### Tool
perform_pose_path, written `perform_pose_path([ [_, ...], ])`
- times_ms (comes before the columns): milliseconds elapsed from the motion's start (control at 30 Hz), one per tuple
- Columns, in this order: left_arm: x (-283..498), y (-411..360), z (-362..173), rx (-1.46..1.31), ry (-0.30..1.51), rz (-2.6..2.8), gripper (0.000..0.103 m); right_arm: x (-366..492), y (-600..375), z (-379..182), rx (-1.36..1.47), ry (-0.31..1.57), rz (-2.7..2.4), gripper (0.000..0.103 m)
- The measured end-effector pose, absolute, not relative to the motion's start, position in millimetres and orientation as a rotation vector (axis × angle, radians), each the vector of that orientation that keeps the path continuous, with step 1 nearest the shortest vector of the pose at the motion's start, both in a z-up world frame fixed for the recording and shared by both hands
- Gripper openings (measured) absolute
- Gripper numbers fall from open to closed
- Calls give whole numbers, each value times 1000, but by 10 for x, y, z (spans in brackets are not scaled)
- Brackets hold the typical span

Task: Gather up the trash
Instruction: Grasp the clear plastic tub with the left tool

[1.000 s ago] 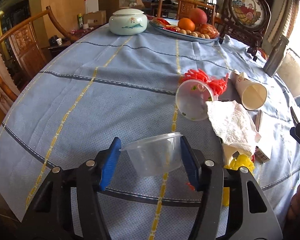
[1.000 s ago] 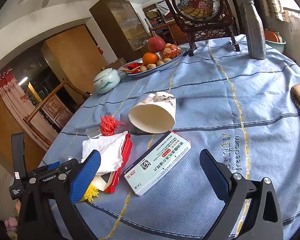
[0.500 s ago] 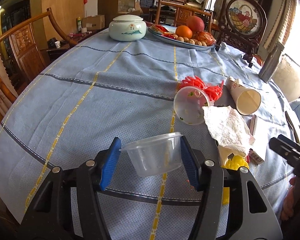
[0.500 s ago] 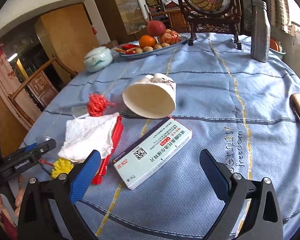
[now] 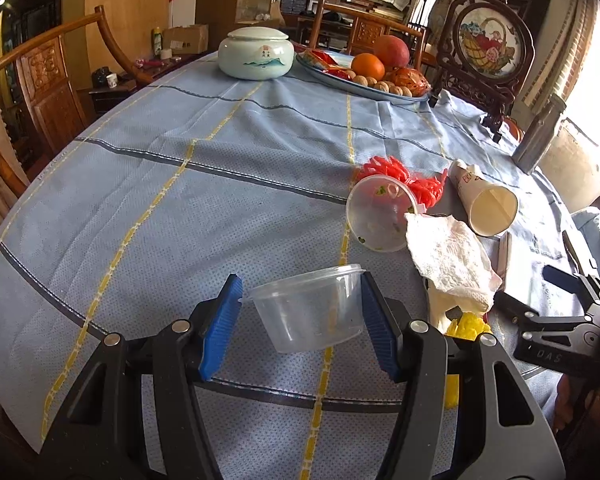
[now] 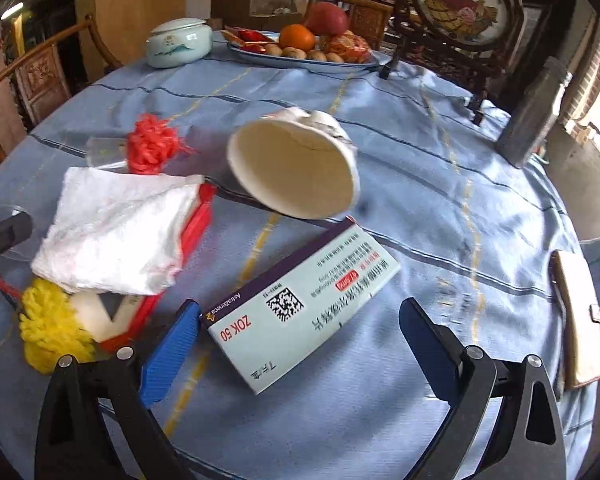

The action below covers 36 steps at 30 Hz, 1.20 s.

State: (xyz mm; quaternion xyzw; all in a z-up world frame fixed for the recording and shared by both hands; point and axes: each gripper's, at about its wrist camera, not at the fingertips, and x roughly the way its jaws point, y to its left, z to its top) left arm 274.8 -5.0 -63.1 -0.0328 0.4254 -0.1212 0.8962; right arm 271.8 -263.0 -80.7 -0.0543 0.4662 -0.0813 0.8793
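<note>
Blue cloth covers my counter [image 5: 148, 208]. My left hand-held gripper [image 5: 300, 320] squeezes a clear tub [image 5: 312, 312] for collecting trash; my right hand-held gripper [image 6: 300, 344] gapes over the medicine box [image 6: 300, 304].

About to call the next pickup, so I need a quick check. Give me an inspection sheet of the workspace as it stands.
Surface: round table under a blue tablecloth.
Job's things: clear plastic cup in the left gripper; tipped paper cup, crumpled tissue, medicine box, clear lid, red shreds, yellow shreds, red packet under the tissue.
Clutter: lidded ceramic jar, fruit plate, metal bottle, framed embroidery stand.
Grippers: left gripper shut on the cup; right gripper open, over the medicine box.
Cables: nothing seen.
Surroundings: wooden chairs, cupboards.
</note>
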Motion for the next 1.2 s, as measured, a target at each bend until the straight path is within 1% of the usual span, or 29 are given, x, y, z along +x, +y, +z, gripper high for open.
perform_pose_path([
  [133, 2750, -42, -631, -80, 882, -266, 59, 2476, -3204, -740, 18, 944, -259, 97],
  [233, 2758, -71, -625, -70, 882, -272, 59, 2371, -3328, -651, 142, 898, -190, 98],
  [367, 2770, -89, -646, -58, 895, -263, 59, 2517, -3074, -630, 66, 876, -157, 97],
  [567, 2792, -99, -683, -50, 921, -246, 59, 2748, -3008, -773, 50, 925, -149, 96],
  [633, 2808, -111, -690, -43, 927, -241, 59, 2780, -3066, -828, 94, 954, -119, 86],
  [700, 2820, -130, -702, -34, 935, -240, 59, 2808, -3112, -884, 129, 980, -104, 57],
  [733, 2827, -137, -710, -29, 942, -239, 59, 2799, -3127, -863, 131, 964, -109, 53],
  [767, 2836, -146, -718, -24, 947, -236, 59, 2788, -3138, -852, 141, 955, -99, 46],
  [867, 2835, -168, -717, -14, 947, -250, 59, 2713, -3202, -772, 209, 892, -52, 45],
  [1067, 2702, -150, -587, -14, 844, -267, 58, 2665, -3160, -689, 182, 846, -36, 45],
  [1200, 2698, -108, -561, -39, 833, -270, 58, 2632, -3145, -645, 175, 821, -31, 45],
])
